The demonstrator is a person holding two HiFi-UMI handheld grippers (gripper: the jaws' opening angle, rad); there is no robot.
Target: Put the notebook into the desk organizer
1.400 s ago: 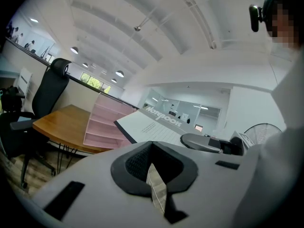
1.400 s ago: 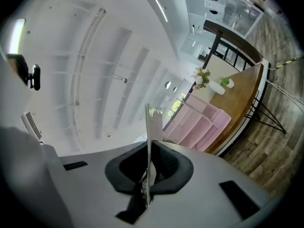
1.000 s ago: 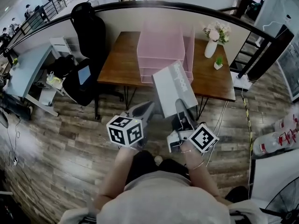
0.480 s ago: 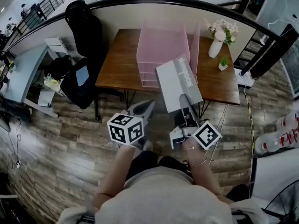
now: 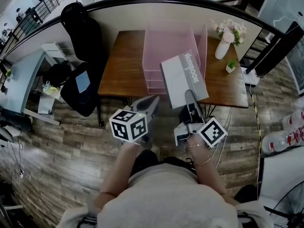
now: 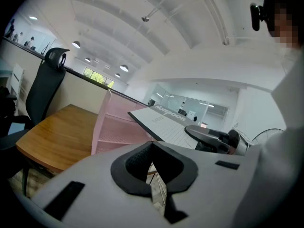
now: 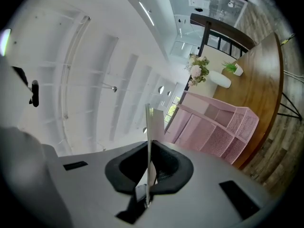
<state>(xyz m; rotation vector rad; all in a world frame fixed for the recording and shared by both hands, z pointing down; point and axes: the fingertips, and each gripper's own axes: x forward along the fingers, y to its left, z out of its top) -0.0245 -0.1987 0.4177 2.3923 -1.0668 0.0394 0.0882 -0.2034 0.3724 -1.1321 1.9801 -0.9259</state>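
The grey and white notebook (image 5: 183,77) hangs flat above the table's front edge, just in front of the pink desk organizer (image 5: 172,44). My right gripper (image 5: 190,98) is shut on the notebook's near edge. In the right gripper view the notebook (image 7: 151,127) stands edge-on between the jaws of the right gripper (image 7: 148,175). My left gripper (image 5: 151,103) is held lower and to the left, shut, with nothing in it. From the left gripper view the notebook (image 6: 164,123) lies beside the organizer (image 6: 118,127).
The organizer stands on a wooden table (image 5: 121,68). A white vase of flowers (image 5: 224,39) and a small potted plant (image 5: 231,65) stand at the table's right end. A black office chair (image 5: 80,37) stands to the table's left. Wood plank floor lies below.
The right gripper has carried the notebook a little forward and to the right, closer to the organizer's front. The left gripper has stayed beside it, shut.
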